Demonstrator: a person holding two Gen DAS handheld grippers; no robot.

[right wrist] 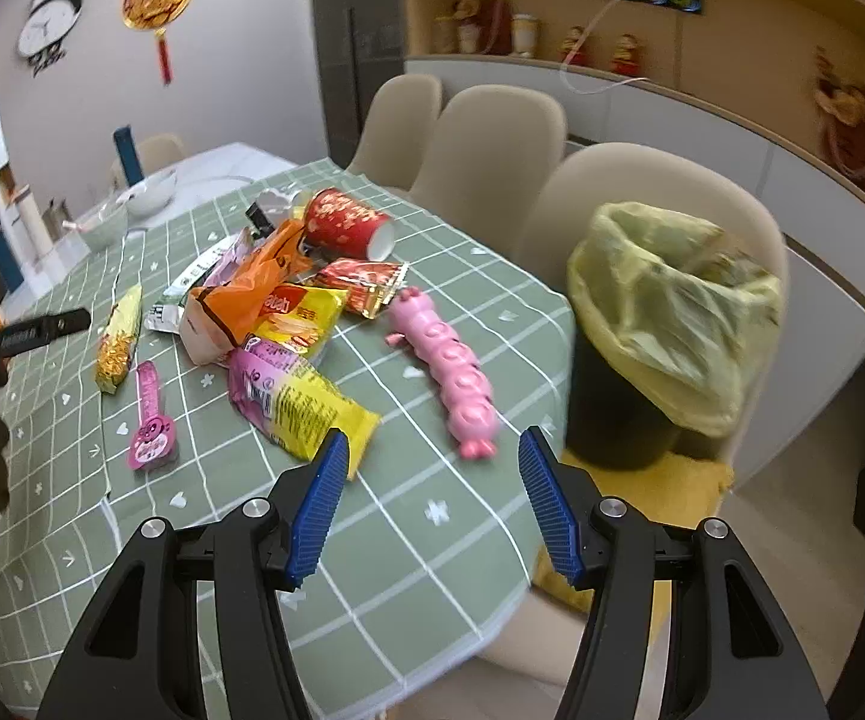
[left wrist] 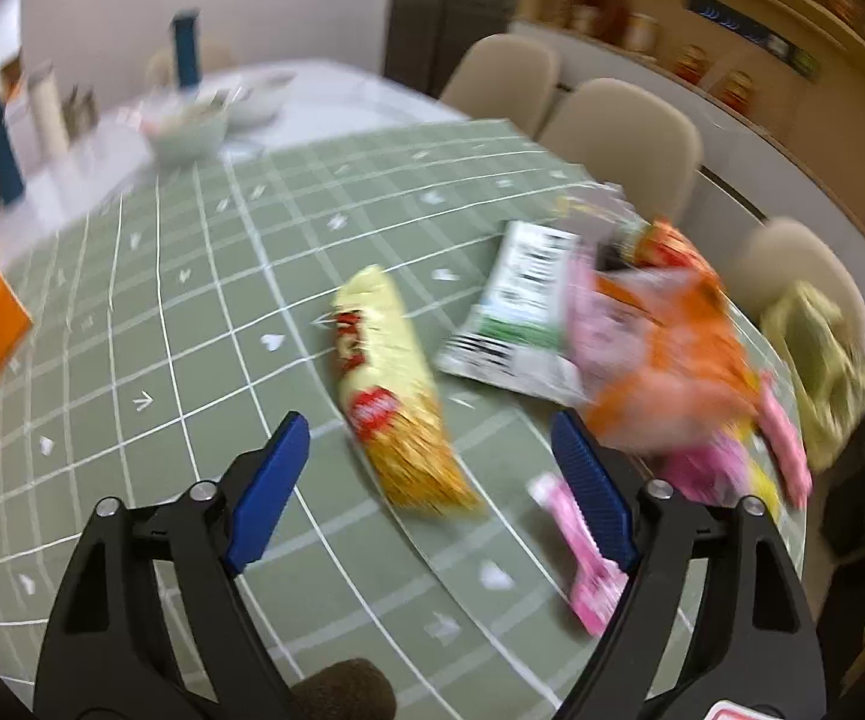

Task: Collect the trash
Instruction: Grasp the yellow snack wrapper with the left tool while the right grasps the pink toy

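Note:
A pile of snack wrappers lies on the green checked tablecloth [right wrist: 408, 540]. My left gripper [left wrist: 429, 450] is open and empty, just short of a long yellow snack pack [left wrist: 393, 387], which also shows in the right wrist view [right wrist: 117, 339]. My right gripper [right wrist: 432, 450] is open and empty near the table's edge, just below a pink segmented pig package [right wrist: 450, 366] and a pink-yellow wrapper [right wrist: 300, 399]. A black bin with a yellow-green liner [right wrist: 666, 312] stands on a chair to the right. An orange bag [right wrist: 252, 291] and a red paper cup [right wrist: 348, 222] lie further back.
A small pink wrapper [right wrist: 150, 414] lies to the left, also in the left wrist view [left wrist: 588, 558]. A white-green pack [left wrist: 516, 312] lies beside the orange bag [left wrist: 666, 348]. Bowls [right wrist: 126, 204] and bottles stand at the far end. Beige chairs [right wrist: 492, 144] line the right side.

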